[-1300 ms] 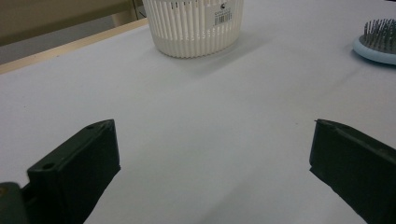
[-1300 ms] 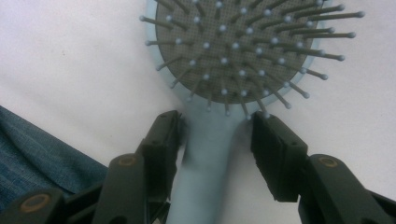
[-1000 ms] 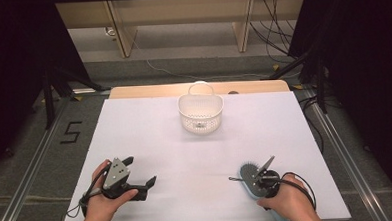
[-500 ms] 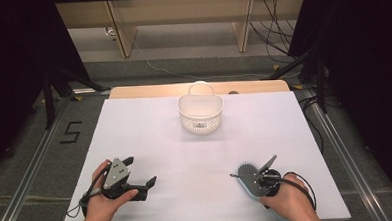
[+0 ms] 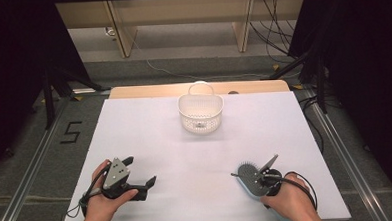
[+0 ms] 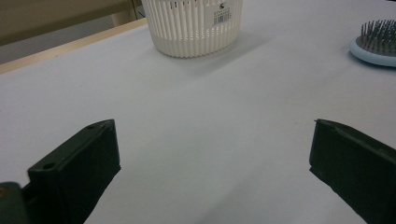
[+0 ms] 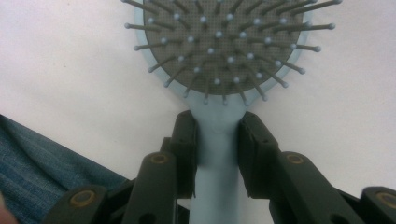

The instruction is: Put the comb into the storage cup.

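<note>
Two grippers sit at the near edge of the white tabletop (image 5: 196,155) in the high view, one in each of the person's hands. The left gripper (image 5: 136,174) rests low at the near left, its jaws spread wide with nothing between them. The right gripper (image 5: 265,178) is at the near right, its jaws closed on the handle of a light blue hairbrush (image 5: 249,174), whose bristled head lies toward the middle of the tabletop, bristles up. A white slatted basket (image 5: 200,113) with a loop handle stands upright near the far edge, well apart from both grippers.

From the left gripper view, the two black jaws stand far apart over bare tabletop. The basket (image 6: 192,27) is ahead at the top, a barcode label on its wall, and the hairbrush head (image 6: 376,42) shows at the upper right.

From the right gripper view, the jaws clamp the hairbrush (image 7: 219,70) on both sides of its neck, just below the round head. Blue denim (image 7: 42,163) shows at the lower left.
</note>
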{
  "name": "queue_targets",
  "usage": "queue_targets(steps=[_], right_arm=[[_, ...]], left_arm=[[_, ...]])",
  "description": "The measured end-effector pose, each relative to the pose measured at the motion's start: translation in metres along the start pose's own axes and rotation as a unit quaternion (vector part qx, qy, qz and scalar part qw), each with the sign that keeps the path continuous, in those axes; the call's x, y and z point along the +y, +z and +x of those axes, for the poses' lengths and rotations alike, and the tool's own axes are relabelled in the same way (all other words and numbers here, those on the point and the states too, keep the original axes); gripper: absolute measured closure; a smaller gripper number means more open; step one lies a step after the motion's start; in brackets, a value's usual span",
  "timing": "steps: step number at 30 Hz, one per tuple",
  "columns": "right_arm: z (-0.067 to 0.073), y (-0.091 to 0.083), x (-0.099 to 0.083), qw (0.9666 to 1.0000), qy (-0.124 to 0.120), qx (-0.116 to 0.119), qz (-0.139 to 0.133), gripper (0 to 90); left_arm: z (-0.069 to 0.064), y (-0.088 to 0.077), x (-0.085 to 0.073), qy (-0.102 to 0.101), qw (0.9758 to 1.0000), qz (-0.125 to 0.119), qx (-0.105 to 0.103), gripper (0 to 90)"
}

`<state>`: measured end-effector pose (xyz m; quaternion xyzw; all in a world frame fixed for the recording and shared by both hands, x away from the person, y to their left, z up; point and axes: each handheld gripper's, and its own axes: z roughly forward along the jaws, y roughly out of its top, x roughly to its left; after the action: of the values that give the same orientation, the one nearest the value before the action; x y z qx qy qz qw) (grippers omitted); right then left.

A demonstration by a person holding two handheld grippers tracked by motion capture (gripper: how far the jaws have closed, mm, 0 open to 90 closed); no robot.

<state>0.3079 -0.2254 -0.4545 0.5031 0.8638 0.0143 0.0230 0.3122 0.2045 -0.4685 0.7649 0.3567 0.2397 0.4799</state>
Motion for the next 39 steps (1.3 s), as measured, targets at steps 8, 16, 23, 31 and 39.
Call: queue_targets(steps=[8, 16, 23, 31, 39], right_arm=[[-0.003, -0.001, -0.001, 0.9999, 0.003, 0.010, -0.010, 70.5], [-0.003, -0.002, -0.001, 0.9998, 0.003, 0.012, -0.015, 70.6], [-0.002, -0.006, -0.001, 0.9993, 0.008, 0.016, -0.033, 70.5], [-0.003, -0.010, 0.000, 0.9984, 0.011, 0.017, -0.053, 70.6], [-0.003, -0.011, 0.001, 0.9974, 0.009, 0.018, -0.069, 70.5]], left_arm=[[0.001, 0.000, 0.000, 0.002, 1.0000, 0.002, 0.001, 1.3], [0.001, 0.001, 0.000, 0.001, 1.0000, 0.002, 0.001, 1.3], [0.001, 0.001, 0.000, 0.001, 1.0000, 0.002, 0.002, 1.3], [0.001, 0.001, 0.000, 0.001, 1.0000, 0.001, 0.002, 1.3], [0.001, 0.001, 0.000, 0.002, 1.0000, 0.002, 0.003, 1.4]])
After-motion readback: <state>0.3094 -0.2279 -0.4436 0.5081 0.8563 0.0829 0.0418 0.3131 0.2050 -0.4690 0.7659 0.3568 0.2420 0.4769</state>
